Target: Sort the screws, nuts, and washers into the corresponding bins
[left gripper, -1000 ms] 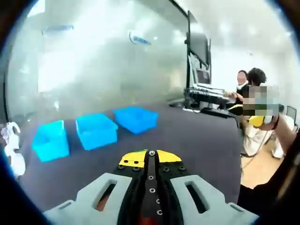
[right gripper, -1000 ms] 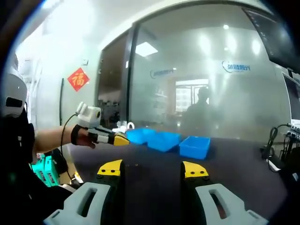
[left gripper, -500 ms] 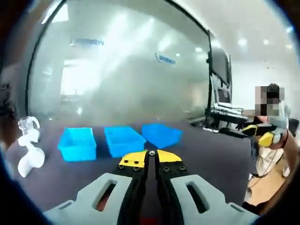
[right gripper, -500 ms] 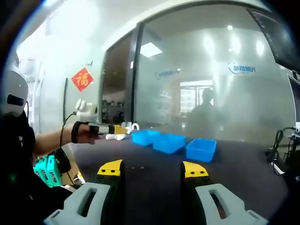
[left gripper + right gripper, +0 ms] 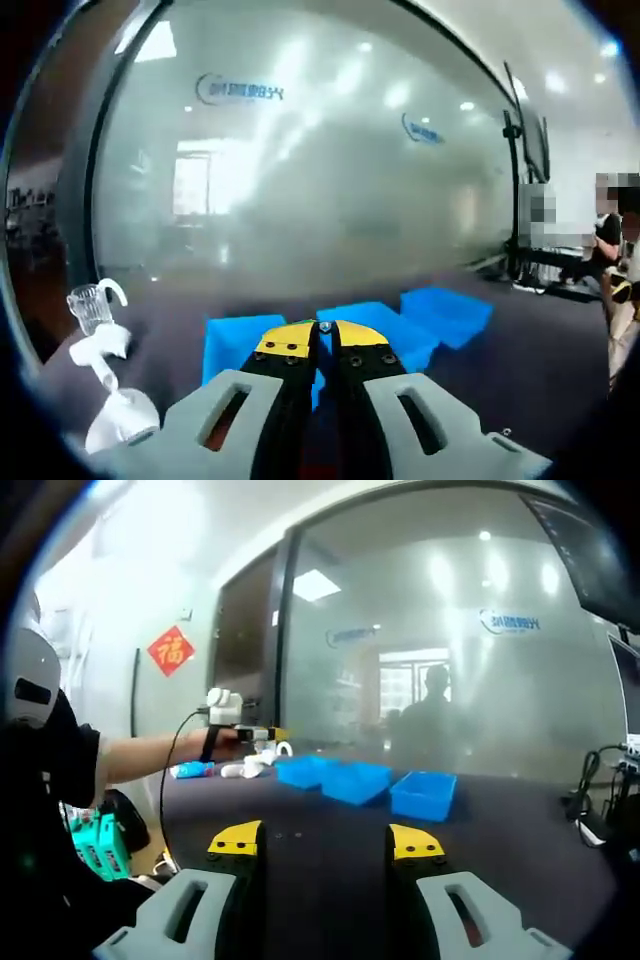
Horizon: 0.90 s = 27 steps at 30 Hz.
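Three blue bins stand in a row on the dark table: left bin (image 5: 232,340), middle bin (image 5: 388,328), right bin (image 5: 447,306). My left gripper (image 5: 321,333) is shut, with a tiny grey metal part pinched at its yellow tips; I cannot tell what kind. Its tips hang just before the left and middle bins. In the right gripper view, a hand holds the left gripper (image 5: 256,734) above the bins (image 5: 354,780). My right gripper (image 5: 325,841) is open and holds nothing, well short of the bins. Small specks of hardware (image 5: 276,833) lie on the table near it.
White plastic pieces (image 5: 100,390) sit left of the bins at the table's end. A frosted glass wall (image 5: 440,660) runs behind the table. Cables (image 5: 590,780) lie at the right, and a teal object (image 5: 95,845) is beside the table's near left edge.
The left gripper has travelled left across the table to the bins, which now sit right beyond its tips. The right gripper has stayed open and still.
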Each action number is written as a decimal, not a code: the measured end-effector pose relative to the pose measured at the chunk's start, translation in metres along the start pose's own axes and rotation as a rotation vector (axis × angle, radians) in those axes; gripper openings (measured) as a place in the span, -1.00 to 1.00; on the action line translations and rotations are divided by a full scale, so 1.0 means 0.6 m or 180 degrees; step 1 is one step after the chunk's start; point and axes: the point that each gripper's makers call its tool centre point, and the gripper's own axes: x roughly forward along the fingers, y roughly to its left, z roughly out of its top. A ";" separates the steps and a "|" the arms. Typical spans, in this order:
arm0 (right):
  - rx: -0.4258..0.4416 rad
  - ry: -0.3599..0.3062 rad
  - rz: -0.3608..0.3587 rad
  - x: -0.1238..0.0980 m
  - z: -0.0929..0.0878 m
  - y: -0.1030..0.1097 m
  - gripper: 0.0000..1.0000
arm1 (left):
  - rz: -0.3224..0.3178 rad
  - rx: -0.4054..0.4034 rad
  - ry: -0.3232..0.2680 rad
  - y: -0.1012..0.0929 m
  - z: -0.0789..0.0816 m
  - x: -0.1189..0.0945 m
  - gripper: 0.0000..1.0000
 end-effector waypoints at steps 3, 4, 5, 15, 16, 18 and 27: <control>0.0000 0.0013 -0.0004 -0.001 -0.002 0.000 -0.14 | -0.0082 -0.0292 0.0103 0.003 -0.010 0.030 -0.91; 0.0008 0.0010 -0.0005 -0.001 -0.002 0.000 -0.14 | -0.0063 -0.0242 0.0116 0.006 -0.012 0.039 -0.91; 0.0013 0.0003 -0.0005 -0.002 -0.002 0.001 -0.14 | -0.0019 -0.0131 0.0188 0.012 -0.018 0.046 -0.91; 0.0052 0.0005 0.0005 -0.006 -0.007 0.007 -0.14 | 0.0290 -0.0092 0.0318 0.078 -0.028 0.094 -0.91; 0.0055 0.0002 0.0007 -0.006 -0.006 0.007 -0.14 | 0.0329 -0.0067 0.0346 0.088 -0.031 0.098 -0.91; 0.0055 -0.0004 0.0009 -0.006 -0.006 0.008 -0.14 | 0.0354 -0.0020 0.0391 0.096 -0.034 0.100 -0.91; 0.0088 -0.0015 0.0038 -0.006 -0.009 0.015 -0.14 | 0.0409 0.0000 0.0426 0.103 -0.035 0.102 -0.89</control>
